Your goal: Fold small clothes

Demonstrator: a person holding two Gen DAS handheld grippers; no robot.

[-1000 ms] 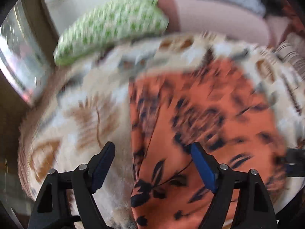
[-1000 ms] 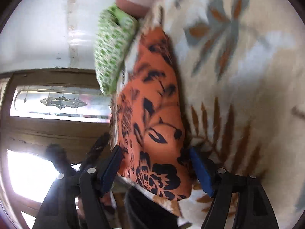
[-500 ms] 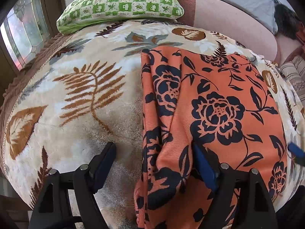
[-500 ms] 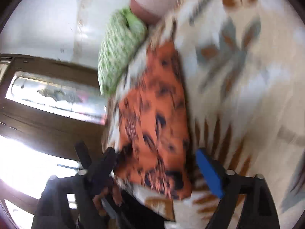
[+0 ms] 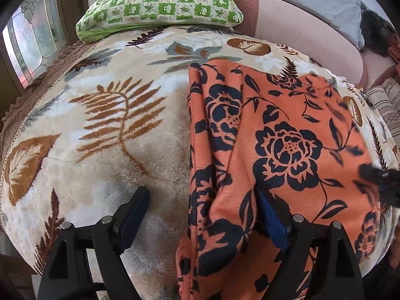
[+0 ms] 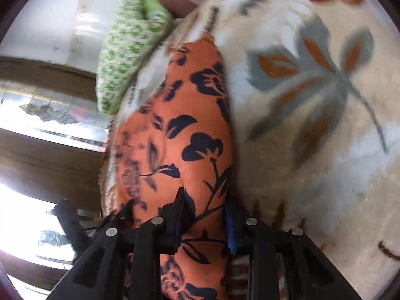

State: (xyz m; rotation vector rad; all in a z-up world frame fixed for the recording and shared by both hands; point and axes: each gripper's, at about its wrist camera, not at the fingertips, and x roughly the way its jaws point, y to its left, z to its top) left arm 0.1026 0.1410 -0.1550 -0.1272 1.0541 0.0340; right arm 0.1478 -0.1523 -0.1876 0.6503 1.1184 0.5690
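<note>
Lying on a plush leaf-print blanket (image 5: 105, 150): orange floral cloth (image 5: 287, 130), soft, folded lengthwise. Left gripper (image 5: 202, 215) spread wide astride its creased left edge. Right gripper (image 6: 205, 220) clamped on its opposite edge.

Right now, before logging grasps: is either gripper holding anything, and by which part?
The right gripper pinches the orange floral cloth at its near edge. The left gripper is open, astride a fold.

Open blanket (image 5: 105, 165): bare leaf-print surface from 8 to 11 o'clock of the orange floral cloth (image 5: 287, 150).
Far obstacle: green checked pillow (image 5: 160, 5) at 12 o'clock.
Right flank: sofa back (image 5: 300, 30), 1 to 2 o'clock.
</note>
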